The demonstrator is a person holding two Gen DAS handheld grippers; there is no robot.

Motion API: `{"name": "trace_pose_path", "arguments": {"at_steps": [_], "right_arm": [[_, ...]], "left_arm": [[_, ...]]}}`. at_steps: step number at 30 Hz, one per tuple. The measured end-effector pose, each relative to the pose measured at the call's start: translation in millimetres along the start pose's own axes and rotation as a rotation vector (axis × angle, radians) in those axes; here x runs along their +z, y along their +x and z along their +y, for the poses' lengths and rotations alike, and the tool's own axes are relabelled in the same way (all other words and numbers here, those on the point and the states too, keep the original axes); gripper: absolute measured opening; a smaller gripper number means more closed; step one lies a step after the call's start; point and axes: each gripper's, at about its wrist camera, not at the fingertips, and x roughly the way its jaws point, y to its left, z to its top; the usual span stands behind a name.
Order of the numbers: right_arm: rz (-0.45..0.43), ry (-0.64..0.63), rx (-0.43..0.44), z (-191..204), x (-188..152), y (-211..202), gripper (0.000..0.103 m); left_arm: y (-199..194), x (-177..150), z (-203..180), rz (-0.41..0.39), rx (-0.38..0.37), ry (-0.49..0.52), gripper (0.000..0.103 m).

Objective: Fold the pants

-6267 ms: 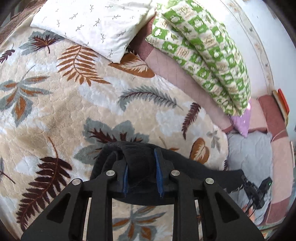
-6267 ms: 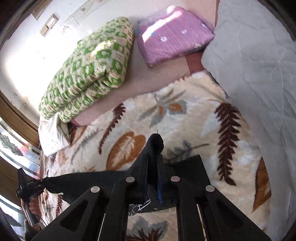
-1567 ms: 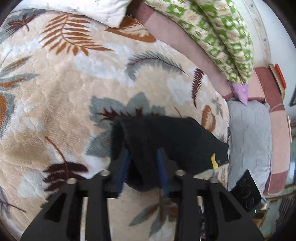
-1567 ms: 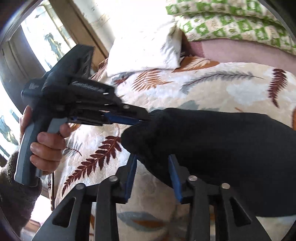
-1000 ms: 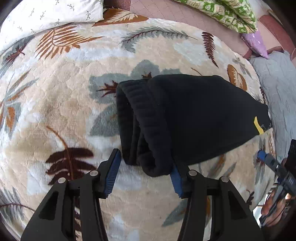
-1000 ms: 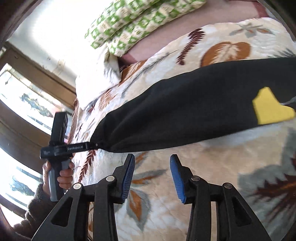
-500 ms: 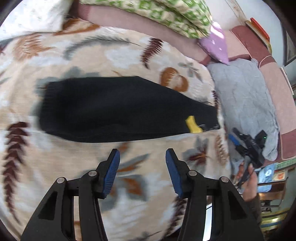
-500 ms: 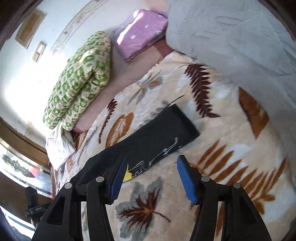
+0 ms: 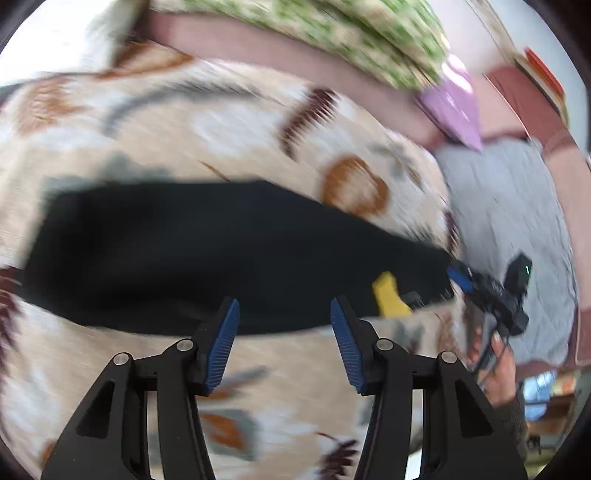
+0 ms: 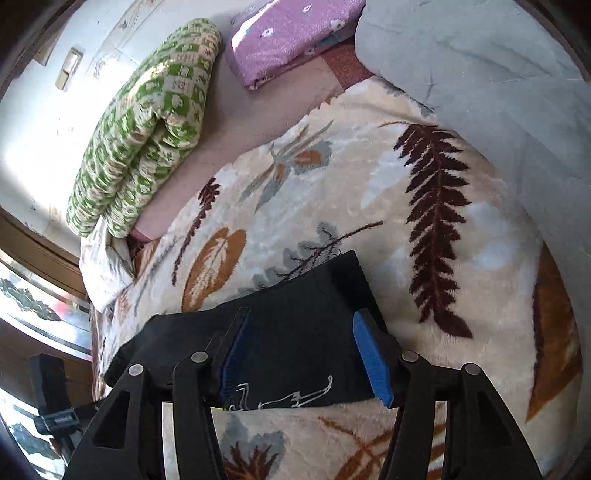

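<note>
The black pants (image 9: pixel 207 251) lie flat in a long strip on the leaf-print blanket (image 9: pixel 236 125), with a yellow patch (image 9: pixel 388 295) near their right end. My left gripper (image 9: pixel 284 332) is open and empty above the strip's near edge; this view is blurred. My right gripper (image 10: pixel 306 354) is open, its blue pads straddling the pants' end (image 10: pixel 295 325), which bears a white print (image 10: pixel 284 398). The right gripper also shows in the left wrist view (image 9: pixel 458 278) at the pants' right end.
A green checked quilt (image 10: pixel 147 122) and a purple folded blanket (image 10: pixel 288 33) lie at the back. A grey quilt (image 10: pixel 498 74) covers the right side. A white pillow (image 10: pixel 103 266) sits at the far left. A window is at the left.
Both grippers have dropped closer to the pants. The right gripper now straddles the leg end; the left has swung in toward the strip's near edge. Both stay open.
</note>
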Motion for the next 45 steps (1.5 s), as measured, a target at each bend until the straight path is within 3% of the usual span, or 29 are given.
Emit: {"name": "trace_pose_path", "arguments": {"at_steps": [4, 7, 10, 14, 17, 22, 24, 25, 26, 27, 30, 34, 40, 42, 44, 45], "right_arm": [[0.035, -0.046, -0.027, 0, 4, 23, 0.058], [0.026, -0.063, -0.047, 1, 6, 26, 0.058], [0.053, -0.061, -0.035, 3, 4, 31, 0.059], [0.057, -0.049, -0.022, 0, 3, 27, 0.059], [0.071, -0.022, -0.01, -6, 1, 24, 0.059], [0.104, -0.053, -0.041, -2, -2, 22, 0.057], [0.126, -0.115, -0.089, 5, -6, 26, 0.055], [0.132, -0.166, -0.137, 11, -8, 28, 0.048], [0.135, -0.213, -0.194, 16, -10, 30, 0.029], [0.139, -0.282, -0.282, 22, -13, 32, 0.018], [0.116, -0.326, -0.321, 27, -15, 26, 0.008], [0.061, -0.313, -0.333, 22, -5, 11, 0.007], [0.066, -0.3, -0.358, 14, -13, 27, 0.008], [0.05, -0.266, -0.352, 9, -13, 26, 0.012], [0.043, -0.23, -0.351, 6, -13, 23, 0.03], [0.048, -0.209, -0.327, 4, -12, 17, 0.03]], "left_arm": [[-37, 33, 77, -0.097, 0.146, -0.101, 0.05], [-40, 42, 128, -0.053, 0.152, -0.195, 0.05], [-26, 36, 153, -0.003, 0.118, -0.258, 0.05], [-6, 19, 147, 0.062, 0.0, -0.229, 0.05], [-2, 13, 131, 0.066, -0.026, -0.164, 0.05], [13, 6, 110, 0.043, 0.147, -0.03, 0.05], [15, 3, 106, 0.015, 0.228, -0.008, 0.045], [15, 2, 106, 0.008, 0.25, -0.006, 0.036], [14, 1, 107, 0.0, 0.267, -0.005, 0.033], [11, 2, 107, -0.009, 0.264, -0.014, 0.032], [-2, 3, 112, -0.075, 0.245, -0.051, 0.031], [15, 1, 113, -0.031, 0.322, -0.018, 0.031], [27, -12, 104, -0.073, 0.42, 0.108, 0.036], [20, -15, 104, -0.078, 0.401, 0.111, 0.036], [9, -15, 108, -0.073, 0.353, 0.072, 0.036], [-1, -16, 112, -0.072, 0.319, 0.042, 0.036]]}}
